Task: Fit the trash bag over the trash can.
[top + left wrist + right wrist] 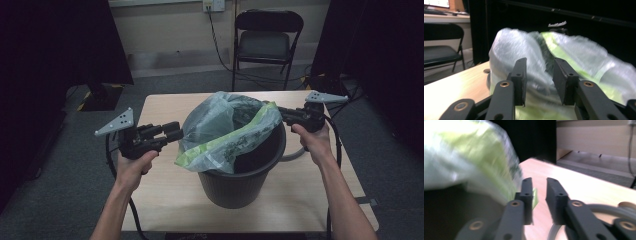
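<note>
A black ribbed waste bin (242, 177) stands upright near the middle of a light wooden table (165, 185). A translucent bin liner (227, 131), grey-white with a pale green band along its edge, lies bunched over the bin's mouth; it covers the left and far parts of the rim and sags over the near left edge, while the near right part of the rim and the dark interior stay exposed. The plastic is crumpled and puffed above the rim rather than seated inside. At the left, the left gripper (175, 132) is held level in the person's left hand (134, 167), its tips just at the liner's left side. In the left gripper view its jaws stand partly open, with the liner (536, 65) directly ahead and below; whether the pads touch the plastic cannot be told. At the right, the right gripper (281, 114) is held by the right hand (312, 142) at the far right rim. In the right gripper view its jaws stand narrowly apart with bare table between them, and a fold of the green edge (534, 198) lies against the outside of one jaw; nothing is clamped.
</note>
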Tool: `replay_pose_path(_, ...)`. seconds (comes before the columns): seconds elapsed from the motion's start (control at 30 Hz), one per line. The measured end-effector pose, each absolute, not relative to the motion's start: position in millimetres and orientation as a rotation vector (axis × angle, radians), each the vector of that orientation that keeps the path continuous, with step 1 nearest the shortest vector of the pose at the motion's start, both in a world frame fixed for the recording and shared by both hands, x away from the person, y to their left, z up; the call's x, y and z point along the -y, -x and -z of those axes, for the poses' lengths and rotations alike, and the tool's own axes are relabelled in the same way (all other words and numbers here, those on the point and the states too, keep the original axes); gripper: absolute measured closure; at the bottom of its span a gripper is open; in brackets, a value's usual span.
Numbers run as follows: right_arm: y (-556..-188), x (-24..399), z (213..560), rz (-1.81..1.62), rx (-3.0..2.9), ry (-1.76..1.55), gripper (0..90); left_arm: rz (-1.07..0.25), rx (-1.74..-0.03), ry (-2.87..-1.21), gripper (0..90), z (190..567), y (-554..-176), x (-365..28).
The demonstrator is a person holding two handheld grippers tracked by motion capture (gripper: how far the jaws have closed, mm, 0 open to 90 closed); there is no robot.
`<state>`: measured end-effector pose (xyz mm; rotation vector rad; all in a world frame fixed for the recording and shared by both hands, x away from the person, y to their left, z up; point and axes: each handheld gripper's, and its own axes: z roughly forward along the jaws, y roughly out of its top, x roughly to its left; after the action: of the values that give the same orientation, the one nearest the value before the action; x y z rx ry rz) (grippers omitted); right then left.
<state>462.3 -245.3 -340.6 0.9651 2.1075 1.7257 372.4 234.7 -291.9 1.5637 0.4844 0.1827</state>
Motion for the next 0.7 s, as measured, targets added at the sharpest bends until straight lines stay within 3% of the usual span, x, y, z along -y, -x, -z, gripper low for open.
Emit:
replay_pose_path(0.23,-473,237,315,-1.736,-2.08,-0.944,71.5,-0.191,-0.515,-1.585,61.1,273,-405,-219)
replay_pose_path(0.5,-480,224,303,-1.739,-2.08,-0.936,67.5,-0.16,-0.629,-1.661,64.9,292,-450,-196)
replay_pose_path(0.7,-483,221,301,-1.728,-2.091,-0.929,65.9,-0.141,-0.624,-1.617,86.8,294,-446,-208)
